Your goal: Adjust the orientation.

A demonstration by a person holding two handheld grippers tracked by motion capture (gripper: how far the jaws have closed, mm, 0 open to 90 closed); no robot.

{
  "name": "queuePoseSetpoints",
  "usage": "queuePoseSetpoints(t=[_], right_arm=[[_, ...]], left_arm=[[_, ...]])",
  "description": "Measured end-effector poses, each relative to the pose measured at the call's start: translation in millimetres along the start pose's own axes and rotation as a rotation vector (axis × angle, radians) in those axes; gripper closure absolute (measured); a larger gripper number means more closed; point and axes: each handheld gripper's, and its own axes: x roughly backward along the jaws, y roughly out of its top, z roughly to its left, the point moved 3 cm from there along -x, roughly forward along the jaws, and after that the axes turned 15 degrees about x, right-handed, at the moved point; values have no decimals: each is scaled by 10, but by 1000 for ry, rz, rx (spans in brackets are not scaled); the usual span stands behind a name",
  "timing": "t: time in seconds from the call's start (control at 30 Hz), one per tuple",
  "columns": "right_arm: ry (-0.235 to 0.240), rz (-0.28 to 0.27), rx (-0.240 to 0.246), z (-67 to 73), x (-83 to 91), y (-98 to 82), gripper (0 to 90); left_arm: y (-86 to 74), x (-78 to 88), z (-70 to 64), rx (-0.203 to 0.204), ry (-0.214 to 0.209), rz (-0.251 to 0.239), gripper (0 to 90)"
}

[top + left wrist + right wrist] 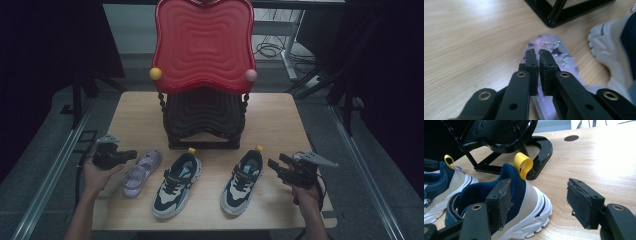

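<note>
Lilac translucent plastic makes up the small sandal lying flat at the left of the wooden table, just beside the left gripper; in the left gripper view its toe shows past the black jaws, which stand almost together with a narrow slit between the pads and nothing pressed there, the left gripper hovering above the shoe rather than holding it. To judge by its thin, see-through body, the sandal is light, soft and fairly slick — a grip on a strap or the side rim would likely hold better than one on the smooth toe. Two navy, beige and white sneakers lie to its right, the left sneaker near the sandal and the right sneaker just beside the right gripper. In the right gripper view the jaws stand wide apart, one pad over the heel of the right sneaker, the other clear over bare wood; nothing is clamped. These shoes look heavier, with stiff moulded soles and padded mesh collars — the firm heel counter below the yellow pull loop seems the surest hold. Behind the row stands a black-framed rack with a red tray on top.
</note>
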Motion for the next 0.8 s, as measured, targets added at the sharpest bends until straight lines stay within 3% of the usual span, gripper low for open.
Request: queuePoseSetpoints(t=[0.1, 0.23, 0.27, 0.3, 0.37, 0.5, 0.63, 0.8], right_arm=[[7, -8, 0, 23, 21, 18, 362], [11, -5, 12, 49, 20, 27, 361], [11, -5, 12, 49, 20, 27, 361], [12, 0, 18, 53, 13, 23, 361], [16, 4, 20, 54, 9, 20, 363], [14, 27, 51, 92, -4, 23, 391], [13, 28, 74, 125, -13, 34, 391], [7, 47, 139, 179, -12, 60, 387]], left_arm=[[-7, 167, -136, 8, -17, -66, 746], [-31, 248, -258, 9, -32, -80, 573], [-38, 271, -291, 9, -33, -93, 573], [-62, 338, -392, -16, -34, -141, 534], [-76, 360, -437, -27, -38, -154, 519], [-126, 386, -617, -51, -46, -137, 447], [-168, 396, -694, -58, -50, -132, 445], [-219, 391, -746, -82, -31, -132, 448]])
